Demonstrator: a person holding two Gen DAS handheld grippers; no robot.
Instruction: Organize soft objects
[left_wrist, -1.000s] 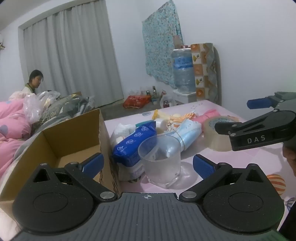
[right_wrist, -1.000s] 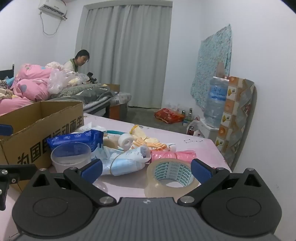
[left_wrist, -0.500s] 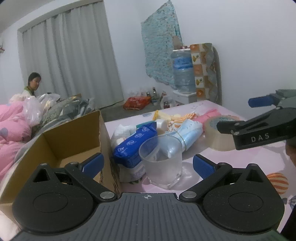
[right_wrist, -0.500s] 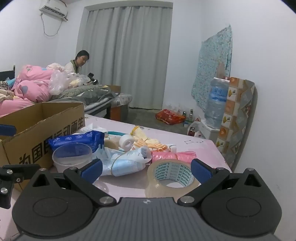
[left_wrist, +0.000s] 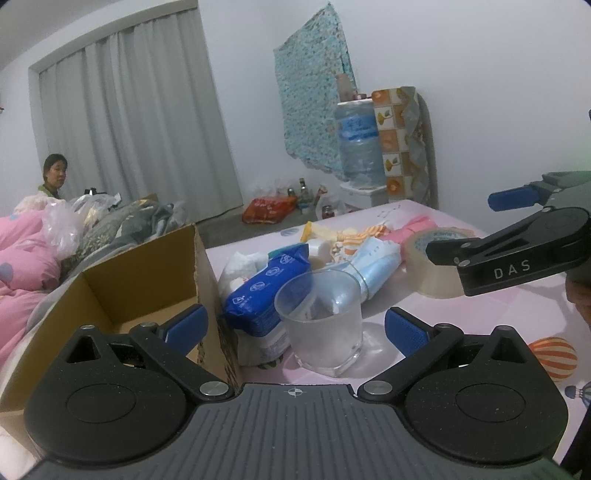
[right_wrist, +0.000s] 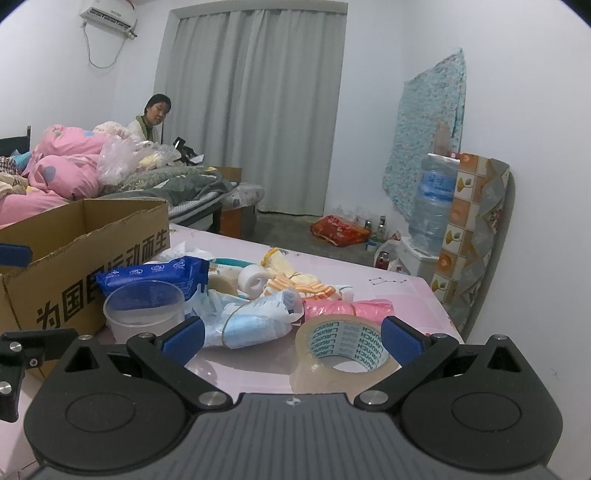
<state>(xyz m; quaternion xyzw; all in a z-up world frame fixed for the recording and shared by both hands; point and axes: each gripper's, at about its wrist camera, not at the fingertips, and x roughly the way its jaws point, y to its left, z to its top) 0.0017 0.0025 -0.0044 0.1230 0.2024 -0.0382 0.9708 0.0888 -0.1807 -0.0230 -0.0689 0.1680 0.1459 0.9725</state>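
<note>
- Little has changed over the last second: the left gripper (left_wrist: 293, 326) has drifted only slightly, fingers still spread wide and empty, framing the clear plastic cup (left_wrist: 320, 320).
- The right gripper (right_wrist: 291, 338) is equally spread, holding nothing, with the roll of clear packing tape (right_wrist: 343, 352) just ahead.
- Soft items remain on the pink table (right_wrist: 391, 291): the blue tissue pack (left_wrist: 266, 286) touches the open cardboard box (left_wrist: 122, 288), the bundled blue face masks (right_wrist: 255, 323) lie beside the cup.
- No grasp begun; sorting looks barely started.

Both wrist views sit low and close over the pink table (left_wrist: 480, 314), facing the curtain wall. Shared: plastic cup (left_wrist: 319, 317) (right_wrist: 146, 308), tape roll (left_wrist: 430, 260) (right_wrist: 345, 350), cardboard box (left_wrist: 122, 291) (right_wrist: 81, 254) left of jaws.
</note>
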